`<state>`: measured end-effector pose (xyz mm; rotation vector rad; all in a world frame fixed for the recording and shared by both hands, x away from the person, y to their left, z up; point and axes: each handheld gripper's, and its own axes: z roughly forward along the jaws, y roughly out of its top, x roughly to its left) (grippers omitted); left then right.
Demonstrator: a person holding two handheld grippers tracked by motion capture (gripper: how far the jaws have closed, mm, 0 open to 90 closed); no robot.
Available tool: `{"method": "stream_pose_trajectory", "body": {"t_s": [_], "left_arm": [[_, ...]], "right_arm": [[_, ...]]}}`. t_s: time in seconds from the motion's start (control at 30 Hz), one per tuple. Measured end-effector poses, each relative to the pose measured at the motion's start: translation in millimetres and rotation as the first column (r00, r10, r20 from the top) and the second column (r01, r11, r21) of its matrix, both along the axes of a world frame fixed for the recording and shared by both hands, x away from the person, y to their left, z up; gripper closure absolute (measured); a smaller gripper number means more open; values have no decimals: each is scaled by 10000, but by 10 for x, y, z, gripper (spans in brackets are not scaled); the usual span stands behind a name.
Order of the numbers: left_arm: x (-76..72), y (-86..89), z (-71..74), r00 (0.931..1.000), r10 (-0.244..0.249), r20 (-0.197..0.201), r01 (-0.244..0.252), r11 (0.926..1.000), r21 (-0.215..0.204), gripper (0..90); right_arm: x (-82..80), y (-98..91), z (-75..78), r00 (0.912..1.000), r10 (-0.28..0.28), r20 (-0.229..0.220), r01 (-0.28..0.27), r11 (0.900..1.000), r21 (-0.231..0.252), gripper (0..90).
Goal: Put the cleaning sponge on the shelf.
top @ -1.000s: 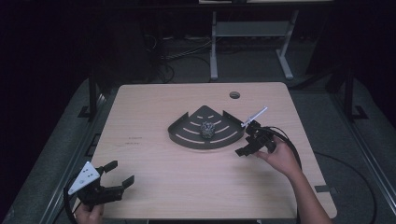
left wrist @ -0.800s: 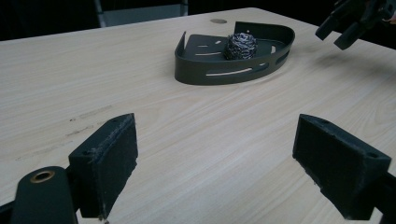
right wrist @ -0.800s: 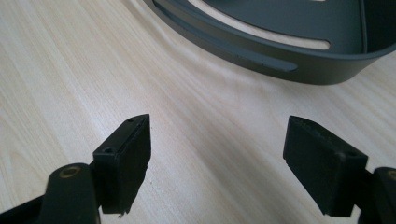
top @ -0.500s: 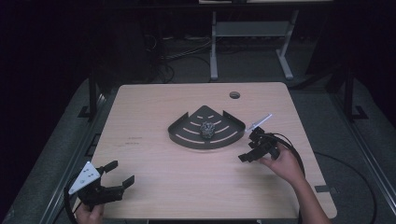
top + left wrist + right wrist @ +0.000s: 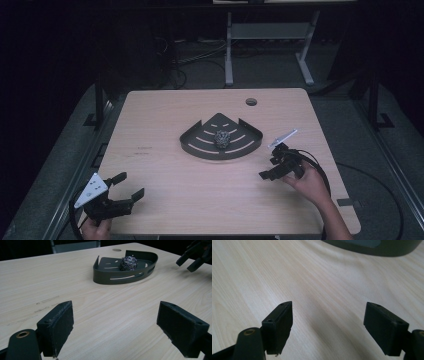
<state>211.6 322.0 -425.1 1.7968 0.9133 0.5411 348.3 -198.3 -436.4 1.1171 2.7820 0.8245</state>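
We see the left gripper [image 5: 127, 185] at about 7 o'clock on the table [image 5: 165, 115], held low by a hand [image 5: 95, 230] coming in from the bottom edge, grey three-cornered plate on top, jaws pointing toward 2 o'clock. Its jaws stand wide apart with nothing between them; in the left gripper view [image 5: 115, 325] we see only bare wood between the two pads.

Dark corner tray [image 5: 197, 145] sits near table centre, well apart from the left gripper, up at 1 o'clock from it. Its curved slotted wall faces the person, straight sides meet at the far point. Inside it we see one steel wool scrubber [image 5: 223, 138], roughly mid-tray; the left gripper view shows the same scrubber [image 5: 128, 263] resting on the tray [image 5: 105, 277] floor.

Right gripper [image 5: 268, 167] at about 4 o'clock on the table, hand [image 5: 310, 182] and forearm entering from lower right, jaws pointing toward 9 o'clock. Its jaws are spread wide, empty, in the right gripper view [image 5: 328, 320] over bare tabletop. The tray wall [image 5: 372, 248] lies at 12 o'clock from them, near but apart. A small round hole [image 5: 251, 101] in the table is at the far edge.
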Motion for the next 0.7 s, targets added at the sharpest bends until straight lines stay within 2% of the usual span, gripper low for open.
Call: {"method": "stream_pose_trajectory", "body": {"t_s": [0.1, 0.53, 0.7], "left_arm": [[2, -2, -1, 10000, -13, -6, 13, 10000, 15, 132], [10, -16, -10, 10000, -18, -60, 18, 10000, 27, 132], [28, -28, -22, 10000, -21, -67, 21, 10000, 50, 132]], "right_arm": [[-28, -29, -22, 10000, -47, 51, 48, 10000, -73, 228], [-203, -140, -66, 9996, -228, 182, 225, 9996, 174, 227], [-392, -150, -75, 9982, -313, 511, 285, 9981, 538, 222]]}}
